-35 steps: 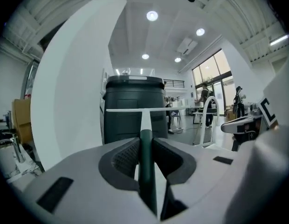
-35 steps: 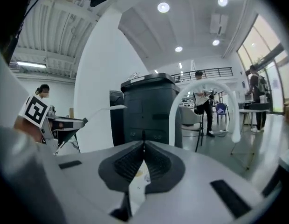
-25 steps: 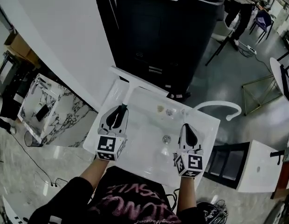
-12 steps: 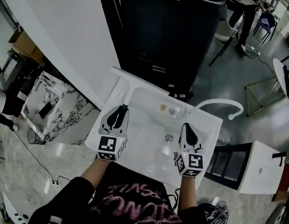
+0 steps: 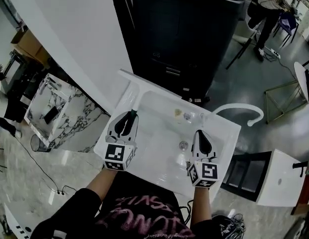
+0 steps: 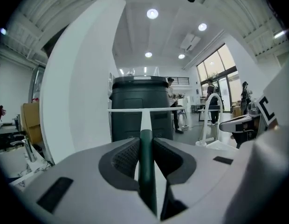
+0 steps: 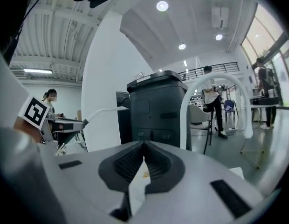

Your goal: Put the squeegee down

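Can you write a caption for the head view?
Left tongs grip the dark-handled white squeegee at the white sink; right tongs shut.

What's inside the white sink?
A round drain sits in the sink bowl, and a few small bits lie near the back, too small to name. The right gripper covers part of the bowl's near side, so anything under it is hidden.

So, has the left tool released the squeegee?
No, the left tool is clamped shut on the dark handle of the squeegee.
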Tool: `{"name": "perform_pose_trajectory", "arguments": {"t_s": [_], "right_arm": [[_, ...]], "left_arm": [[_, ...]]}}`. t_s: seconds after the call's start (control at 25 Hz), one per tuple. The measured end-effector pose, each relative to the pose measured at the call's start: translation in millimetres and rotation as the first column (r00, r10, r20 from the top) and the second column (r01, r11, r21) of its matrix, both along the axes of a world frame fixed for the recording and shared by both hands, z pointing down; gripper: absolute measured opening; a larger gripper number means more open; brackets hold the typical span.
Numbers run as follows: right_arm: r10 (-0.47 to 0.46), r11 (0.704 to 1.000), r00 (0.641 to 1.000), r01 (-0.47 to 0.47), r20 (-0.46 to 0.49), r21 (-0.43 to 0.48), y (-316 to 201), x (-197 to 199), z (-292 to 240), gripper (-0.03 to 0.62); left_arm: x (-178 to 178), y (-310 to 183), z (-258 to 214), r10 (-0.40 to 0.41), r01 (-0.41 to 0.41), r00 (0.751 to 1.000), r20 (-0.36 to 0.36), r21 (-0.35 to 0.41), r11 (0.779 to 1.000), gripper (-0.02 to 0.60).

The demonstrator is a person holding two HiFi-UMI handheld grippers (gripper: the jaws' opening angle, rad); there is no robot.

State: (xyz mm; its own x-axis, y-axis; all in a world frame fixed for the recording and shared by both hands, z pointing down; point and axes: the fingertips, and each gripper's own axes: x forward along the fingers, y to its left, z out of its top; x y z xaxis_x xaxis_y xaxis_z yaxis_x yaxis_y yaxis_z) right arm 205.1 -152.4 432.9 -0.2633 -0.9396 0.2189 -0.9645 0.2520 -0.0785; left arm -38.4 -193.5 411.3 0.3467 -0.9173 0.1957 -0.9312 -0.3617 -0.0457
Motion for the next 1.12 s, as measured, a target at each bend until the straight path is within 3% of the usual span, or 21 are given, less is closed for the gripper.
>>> {"name": "perform_pose_trajectory", "arguments": {"t_s": [0.4, 0.64, 1.12], "right_arm": [[0.026, 1.000, 1.000, -0.026, 0.002, -0.013, 0.1, -10.3, 2.1, 0.021], [0.025, 1.000, 0.998, -0.025, -0.053, -0.009, -0.3, -16.9, 0.8, 0.021], [0.030, 0.997, 0.999, -0.031, -0.016, -0.073, -4.6, -19.3, 23.9, 0.021]], "left_arm": [[-7.7, -9.4, 1.2, 0.027, -0.027, 1.000, -0.011, -0.005, 1.000, 0.095], [-9.4, -11.9, 3.5, 0.035, -0.035, 0.999, -0.021, -0.018, 0.999, 0.095], [-9.3, -18.2, 26.1, 0.037, -0.038, 0.999, -0.020, -0.071, 0.997, 0.095]]}}
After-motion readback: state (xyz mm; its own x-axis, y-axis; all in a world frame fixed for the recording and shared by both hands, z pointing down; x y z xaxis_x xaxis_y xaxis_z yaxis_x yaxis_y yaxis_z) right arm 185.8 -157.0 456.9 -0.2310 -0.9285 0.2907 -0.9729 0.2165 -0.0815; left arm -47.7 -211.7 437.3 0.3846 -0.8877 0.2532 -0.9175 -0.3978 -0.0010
